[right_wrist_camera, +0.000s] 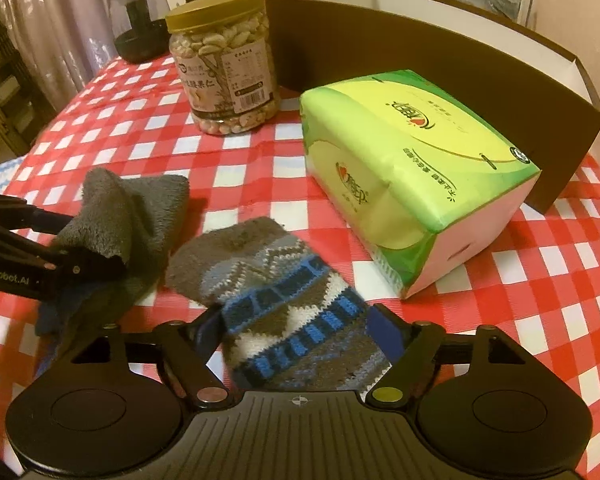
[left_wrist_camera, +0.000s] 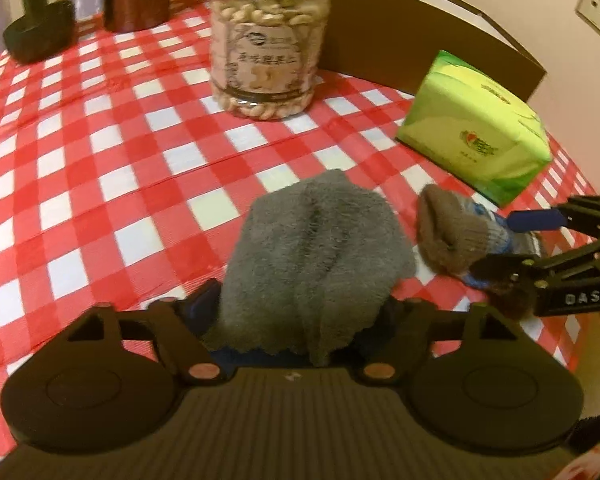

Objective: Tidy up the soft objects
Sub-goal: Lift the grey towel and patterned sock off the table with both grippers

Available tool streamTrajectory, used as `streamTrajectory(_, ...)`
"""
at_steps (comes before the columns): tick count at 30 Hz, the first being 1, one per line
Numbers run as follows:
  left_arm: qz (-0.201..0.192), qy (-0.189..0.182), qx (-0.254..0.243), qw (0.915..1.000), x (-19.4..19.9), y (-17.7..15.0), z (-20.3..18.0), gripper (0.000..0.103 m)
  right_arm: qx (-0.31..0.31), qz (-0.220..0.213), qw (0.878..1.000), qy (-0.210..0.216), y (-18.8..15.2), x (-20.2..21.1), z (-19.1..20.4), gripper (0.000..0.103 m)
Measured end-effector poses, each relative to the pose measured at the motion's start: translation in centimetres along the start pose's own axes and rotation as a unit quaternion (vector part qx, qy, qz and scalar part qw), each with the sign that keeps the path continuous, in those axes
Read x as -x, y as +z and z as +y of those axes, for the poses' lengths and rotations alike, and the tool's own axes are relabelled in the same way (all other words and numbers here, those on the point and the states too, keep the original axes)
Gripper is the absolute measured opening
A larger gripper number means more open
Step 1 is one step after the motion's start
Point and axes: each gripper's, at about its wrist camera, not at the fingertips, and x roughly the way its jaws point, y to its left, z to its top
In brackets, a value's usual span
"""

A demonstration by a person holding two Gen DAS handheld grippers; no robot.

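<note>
grey cloth point(left_wrist_camera: 316, 248) between open left gripper point(left_wrist_camera: 300, 312) fingers

the bench point(right_wrist_camera: 540, 280) wears a red and white checked cloth. on it, left of the tissue pack, lies a plain grey towel point(left_wrist_camera: 316, 248), fuzzy and one colour throughout. the sock point(right_wrist_camera: 284, 304) between towel and pack is brown-grey at the toe, then banded in blue, white and grey with a knitted zigzag pattern. the tissue pack point(right_wrist_camera: 412, 168) is lime green and pale yellow with a small red logo. behind the pack stands a dark brown box point(right_wrist_camera: 420, 44), white inside. the clear jar point(right_wrist_camera: 224, 60), left of the pack, has a dull gold lid and holds pale beige nuts. both hand-held grippers are black with blue finger pads.
</note>
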Motion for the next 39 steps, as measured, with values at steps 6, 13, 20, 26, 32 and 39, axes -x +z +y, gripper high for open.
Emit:
streamTrajectory(6,0.004,-0.022,-0.011,0.9997,-0.1,0.3,-0.8,0.039,0.002,0.001,1.000,0.004,-0.1,-0.3,-0.3,0.077)
streamTrajectory(13,0.002,-0.025,-0.010,0.9996,0.4,0.3,-1.2,0.031,0.011,-0.005,1.000,0.006,0.0,0.1,-0.3,0.048)
streamTrajectory(20,0.000,-0.019,-0.021,0.9996,0.6,0.3,-1.8,0.030,0.010,-0.007,1.000,0.016,-0.1,0.6,-0.2,0.031)
streamTrajectory(26,-0.001,-0.017,-0.023,0.9996,1.0,0.2,-2.2,0.029,0.004,-0.008,1.000,0.024,-0.2,0.9,-0.4,0.025)
streamTrajectory(32,-0.001,-0.014,-0.025,0.9996,1.5,-0.1,-2.6,0.028,-0.012,-0.005,0.999,0.043,-0.3,1.7,-0.8,0.018)
streamTrajectory(39,-0.004,-0.009,-0.026,0.9996,2.4,-0.4,-3.0,0.028,-0.045,-0.005,0.997,0.057,-1.1,3.2,-2.0,0.015)
